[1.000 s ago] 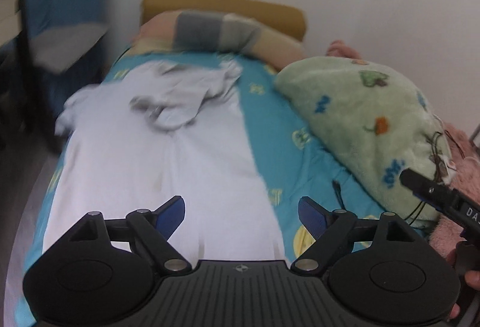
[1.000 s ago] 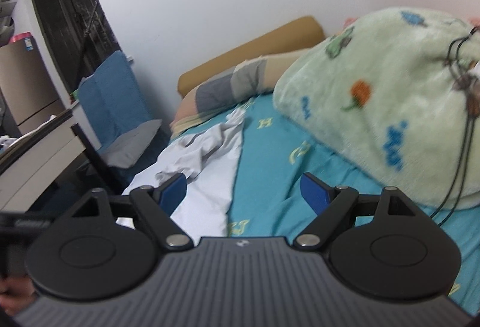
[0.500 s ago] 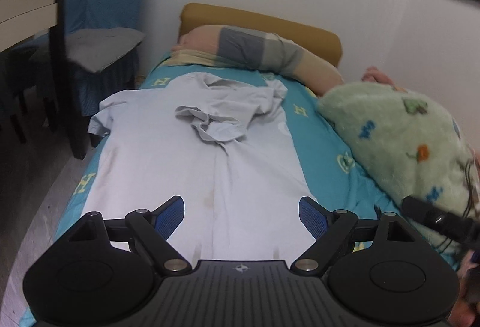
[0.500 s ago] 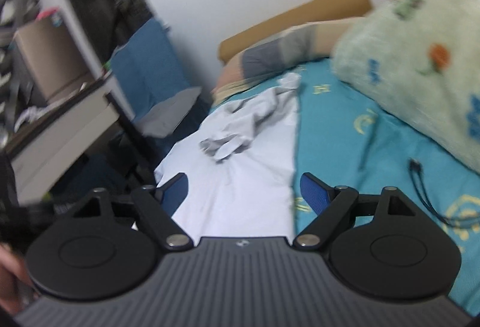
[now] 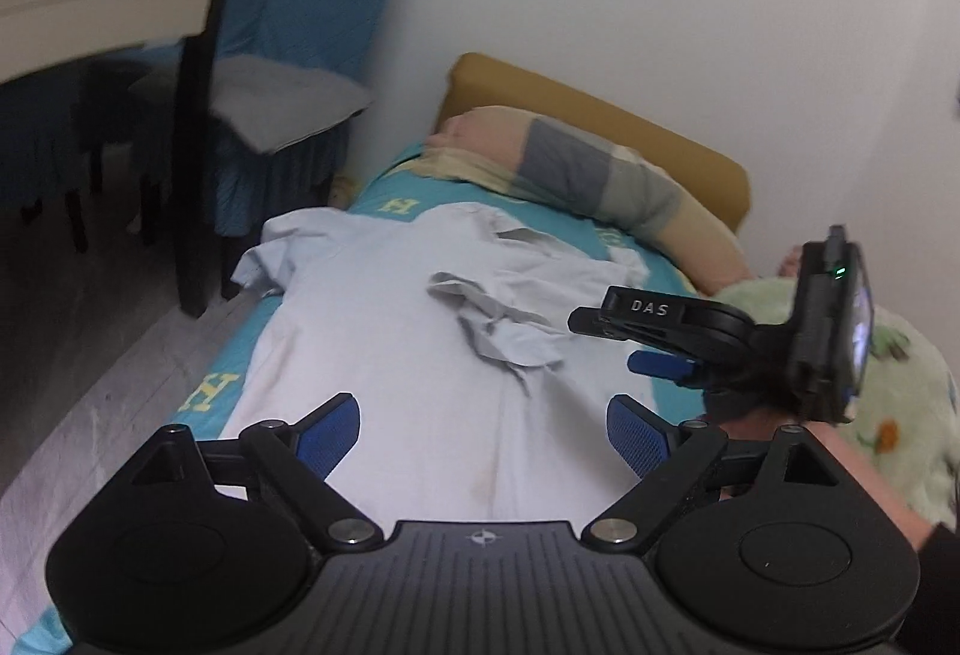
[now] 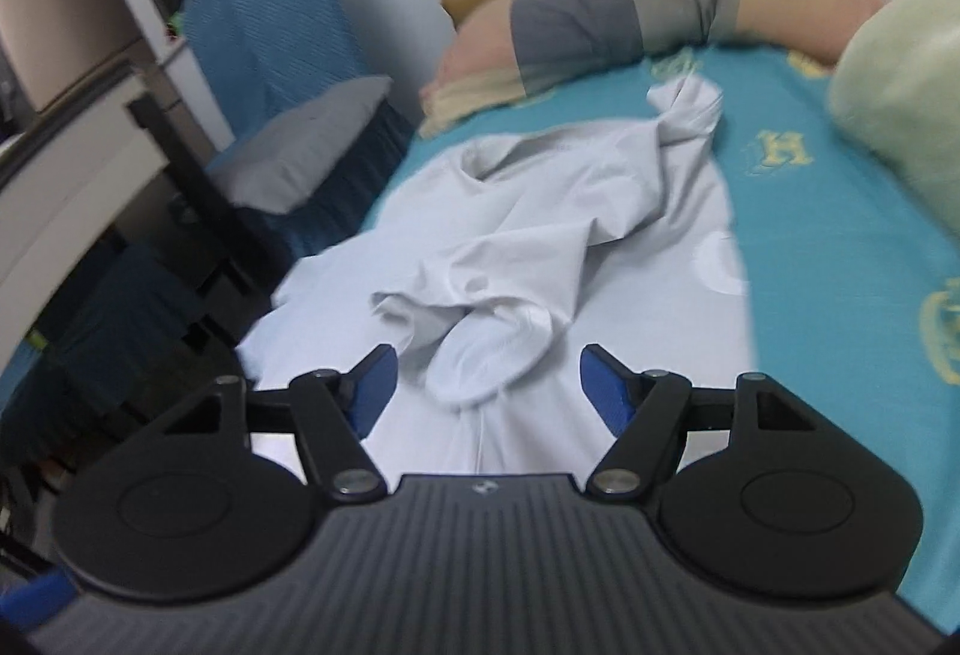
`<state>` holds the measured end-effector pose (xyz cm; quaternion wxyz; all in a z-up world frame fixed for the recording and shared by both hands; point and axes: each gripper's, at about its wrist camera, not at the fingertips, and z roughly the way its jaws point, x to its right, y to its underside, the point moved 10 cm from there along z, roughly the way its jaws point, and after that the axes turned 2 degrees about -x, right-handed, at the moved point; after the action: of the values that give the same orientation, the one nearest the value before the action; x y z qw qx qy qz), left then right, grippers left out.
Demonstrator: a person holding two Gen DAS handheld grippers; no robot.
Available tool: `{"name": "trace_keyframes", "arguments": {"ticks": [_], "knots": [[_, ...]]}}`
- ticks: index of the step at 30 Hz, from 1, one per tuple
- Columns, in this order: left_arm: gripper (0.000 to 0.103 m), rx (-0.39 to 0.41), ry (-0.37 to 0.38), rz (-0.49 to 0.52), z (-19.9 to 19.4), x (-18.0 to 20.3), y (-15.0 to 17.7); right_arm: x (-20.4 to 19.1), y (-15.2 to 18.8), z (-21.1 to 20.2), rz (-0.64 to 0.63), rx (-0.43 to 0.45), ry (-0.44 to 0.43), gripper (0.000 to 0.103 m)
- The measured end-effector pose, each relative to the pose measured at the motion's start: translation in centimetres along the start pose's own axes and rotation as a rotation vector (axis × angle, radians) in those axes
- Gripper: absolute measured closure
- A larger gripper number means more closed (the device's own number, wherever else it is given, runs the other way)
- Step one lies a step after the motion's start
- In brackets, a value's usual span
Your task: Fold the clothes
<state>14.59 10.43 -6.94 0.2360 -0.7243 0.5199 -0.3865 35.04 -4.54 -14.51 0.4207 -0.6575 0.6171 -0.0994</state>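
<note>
A pale shirt (image 5: 384, 355) lies flat on the blue bed (image 6: 840, 259), mid frame in both views, w/ one sleeve (image 6: 480, 361) bunched up on top. The left claw (image 5: 480, 436) is opening, nothing in it. The right claw (image 6: 483, 385) is closing w/ the sleeve between its pads, not pinched yet.

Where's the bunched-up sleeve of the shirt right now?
In the right wrist view the bunched sleeve lies on top of the light shirt spread on the teal bed sheet, just ahead of the right gripper, whose closing jaws don't touch it.
</note>
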Motion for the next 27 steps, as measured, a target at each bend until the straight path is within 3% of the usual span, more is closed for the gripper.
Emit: {"name": "trace_keyframes", "arguments": {"ticks": [4,7,10,13,16,18,19,20,21,27], "knots": [[0.012,-0.004,-0.028,-0.096,1.9,-2.6,-0.4,-1.3,-1.1,4.8,-0.119,-0.002,0.045,0.042],[0.012,-0.018,-0.038,-0.158,2.9,-4.0,-0.4,-4.1,-2.3,6.3,-0.289,0.056,0.035,0.043],[0.012,-0.003,-0.052,-0.186,3.2,-4.8,-0.8,-5.9,-3.4,7.5,-0.313,0.075,-0.032,0.043],[0.012,-0.001,-0.061,-0.182,3.3,-5.0,-0.8,-7.5,-3.2,9.5,-0.371,0.013,-0.094,0.043],[0.012,-0.003,-0.066,-0.175,3.3,-5.1,-0.7,-7.7,-1.4,12.3,-0.504,-0.119,-0.021,0.043],[0.012,-0.002,-0.071,-0.173,3.2,-5.2,-0.7,-7.6,-1.1,13.0,-0.583,-0.122,0.038,0.045],[0.012,0.001,-0.073,-0.184,3.1,-5.4,-0.7,-7.5,-1.4,13.1,-0.592,-0.111,0.058,0.053],[0.012,0.002,-0.076,-0.201,3.0,-5.6,-0.7,-7.4,-1.7,13.2,-0.601,-0.100,0.078,0.089],[0.012,-0.001,-0.083,-0.218,3.0,-6.0,-0.6,-7.3,-2.0,13.3,-0.610,-0.088,0.098,0.101],[0.012,-0.005,-0.132,-0.263,2.9,-7.5,-0.4,-9.3,-9.2,12.1,-0.461,0.150,0.110,0.099]]}}
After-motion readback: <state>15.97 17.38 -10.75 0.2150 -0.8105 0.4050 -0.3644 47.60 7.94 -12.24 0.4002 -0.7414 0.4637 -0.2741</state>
